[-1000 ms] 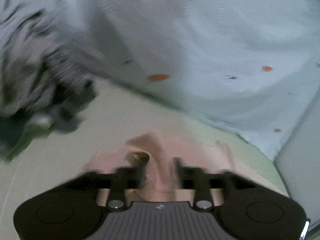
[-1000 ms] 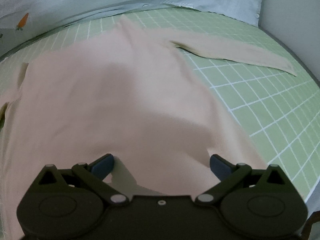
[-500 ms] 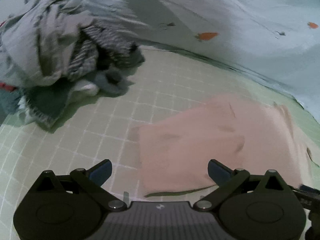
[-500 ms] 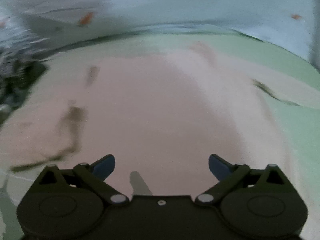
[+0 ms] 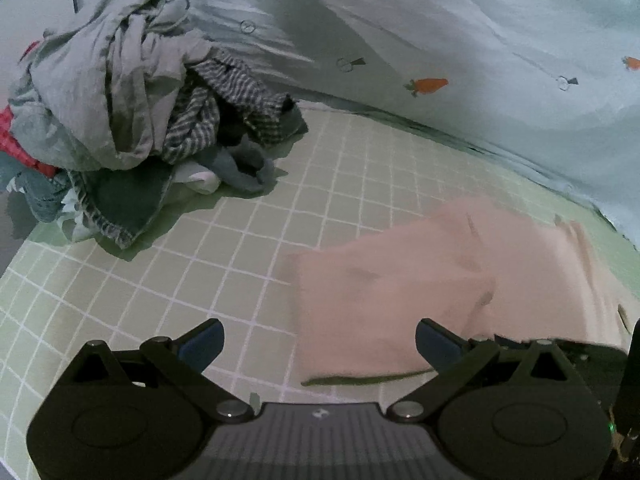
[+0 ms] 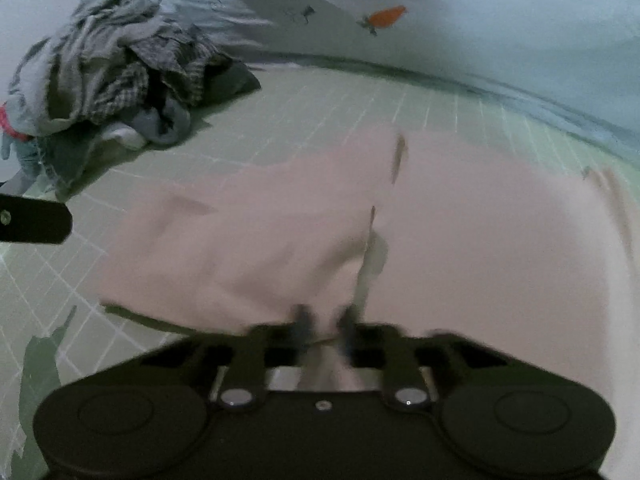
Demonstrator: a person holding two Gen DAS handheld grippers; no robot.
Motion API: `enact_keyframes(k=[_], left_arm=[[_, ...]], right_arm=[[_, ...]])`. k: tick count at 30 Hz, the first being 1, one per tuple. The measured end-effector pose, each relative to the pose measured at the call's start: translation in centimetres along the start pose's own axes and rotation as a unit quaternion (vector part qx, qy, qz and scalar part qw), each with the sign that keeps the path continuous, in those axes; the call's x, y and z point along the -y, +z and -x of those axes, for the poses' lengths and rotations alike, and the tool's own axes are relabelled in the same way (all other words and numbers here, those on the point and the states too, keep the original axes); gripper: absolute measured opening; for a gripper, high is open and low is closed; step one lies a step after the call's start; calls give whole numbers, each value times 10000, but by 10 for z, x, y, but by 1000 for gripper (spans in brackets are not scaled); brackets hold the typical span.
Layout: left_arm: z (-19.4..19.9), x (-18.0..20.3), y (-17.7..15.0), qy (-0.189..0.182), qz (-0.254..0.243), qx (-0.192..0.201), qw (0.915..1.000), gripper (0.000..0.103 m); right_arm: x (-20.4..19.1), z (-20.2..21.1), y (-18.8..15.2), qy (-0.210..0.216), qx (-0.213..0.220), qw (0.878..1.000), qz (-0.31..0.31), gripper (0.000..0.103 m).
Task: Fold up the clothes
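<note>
A pale pink garment (image 5: 400, 292) lies partly folded on the green checked sheet (image 5: 200, 272). My left gripper (image 5: 318, 330) is open and holds nothing; it hovers just above the garment's near left corner. In the right wrist view the same garment (image 6: 480, 240) fills the middle, blurred by motion. My right gripper (image 6: 325, 320) is shut on a raised pinch of the pink cloth at its near edge. A black part of the left gripper (image 6: 32, 224) shows at the left edge of that view.
A heap of crumpled clothes (image 5: 132, 120), grey, checked and denim, sits at the far left of the sheet, and shows as the heap (image 6: 112, 72) in the right wrist view. A pale blue quilt with carrot prints (image 5: 480, 40) rises behind the garment.
The left gripper let go of the pink cloth, opened wide and tilted down. The right gripper swung left across the garment and closed from wide open onto the cloth.
</note>
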State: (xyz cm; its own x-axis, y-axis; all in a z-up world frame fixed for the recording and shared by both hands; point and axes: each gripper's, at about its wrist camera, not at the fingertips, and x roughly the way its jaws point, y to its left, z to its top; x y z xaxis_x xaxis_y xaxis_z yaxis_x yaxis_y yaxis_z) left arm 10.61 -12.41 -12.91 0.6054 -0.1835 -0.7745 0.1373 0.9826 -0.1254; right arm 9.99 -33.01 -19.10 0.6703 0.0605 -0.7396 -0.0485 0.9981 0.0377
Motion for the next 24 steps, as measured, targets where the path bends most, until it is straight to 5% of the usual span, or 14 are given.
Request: enact_keyframes(k=[6, 14, 20, 24], left_arm=[[21, 35, -19, -11, -17, -7, 10000, 101], [38, 105, -45, -255, -171, -46, 9995, 101], [45, 151, -63, -203, -348, -55, 9992, 101], [52, 169, -72, -64, -319, 4, 9995, 101]], right_arm=[[32, 53, 3, -46, 629, 9978, -182, 3], [129, 136, -6, -573, 1259, 9851, -1022, 2], [203, 168, -37, -1341, 1296, 9726, -1387, 2], [254, 170, -67, -1682, 897, 9662, -1732, 3]])
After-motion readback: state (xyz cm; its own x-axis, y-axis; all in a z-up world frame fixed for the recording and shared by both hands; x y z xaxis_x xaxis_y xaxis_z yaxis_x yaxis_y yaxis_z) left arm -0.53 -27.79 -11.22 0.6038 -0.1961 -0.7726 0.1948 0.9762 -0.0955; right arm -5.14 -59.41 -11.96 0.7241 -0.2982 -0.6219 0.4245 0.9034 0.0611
